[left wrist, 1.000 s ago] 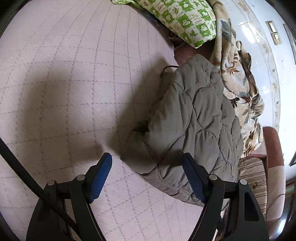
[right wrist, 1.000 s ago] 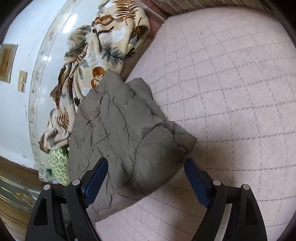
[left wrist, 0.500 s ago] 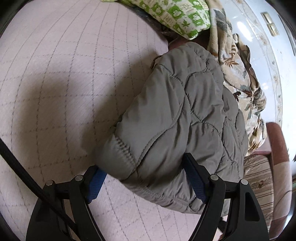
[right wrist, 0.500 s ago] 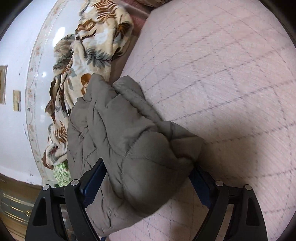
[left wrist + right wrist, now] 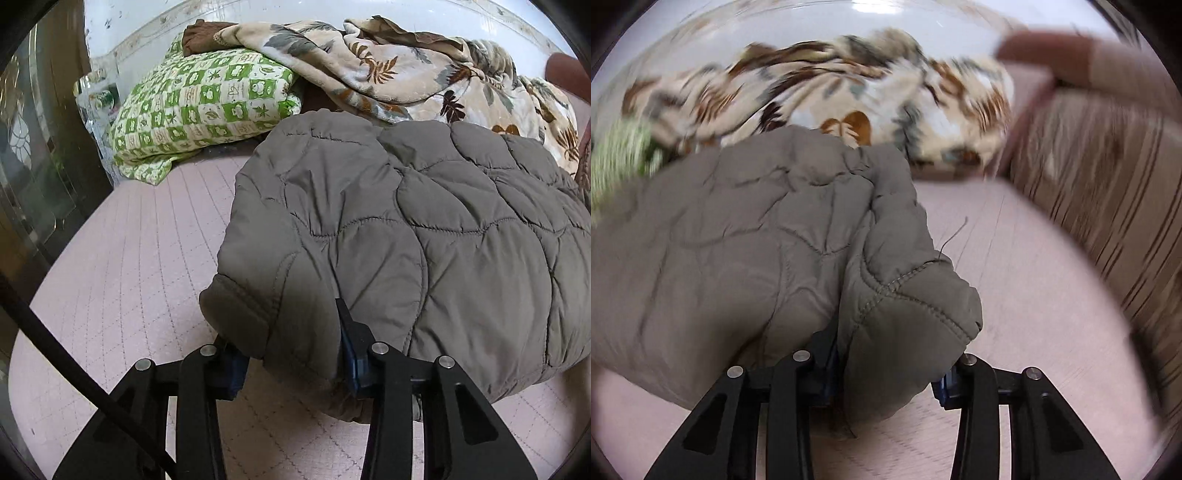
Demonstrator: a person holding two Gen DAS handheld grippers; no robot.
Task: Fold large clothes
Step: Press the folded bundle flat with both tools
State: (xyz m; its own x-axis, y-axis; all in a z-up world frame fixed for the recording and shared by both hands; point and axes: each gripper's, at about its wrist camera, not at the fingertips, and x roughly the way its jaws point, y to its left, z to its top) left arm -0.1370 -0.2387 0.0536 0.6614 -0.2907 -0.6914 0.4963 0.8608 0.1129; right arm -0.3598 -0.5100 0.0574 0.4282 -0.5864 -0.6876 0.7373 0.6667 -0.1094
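Both grippers pinching jacket on bed.

The left gripper (image 5: 295, 354) and right gripper (image 5: 890, 373) had just closed, each clamped on a padded corner of the grey jacket (image 5: 424, 229), which lay on the pink mattress (image 5: 122, 280), blanket (image 5: 388, 70) at 12 o'clock.

Right wrist view smeared by motion: leaf-print blanket (image 5: 849, 92) and striped cushion (image 5: 1108, 206) blurred. Quilted jacket (image 5: 738, 258) cut off at left edge there, at right edge in left view. Blue pads (image 5: 351, 354) of both hand-held grippers mostly buried under jacket folds.
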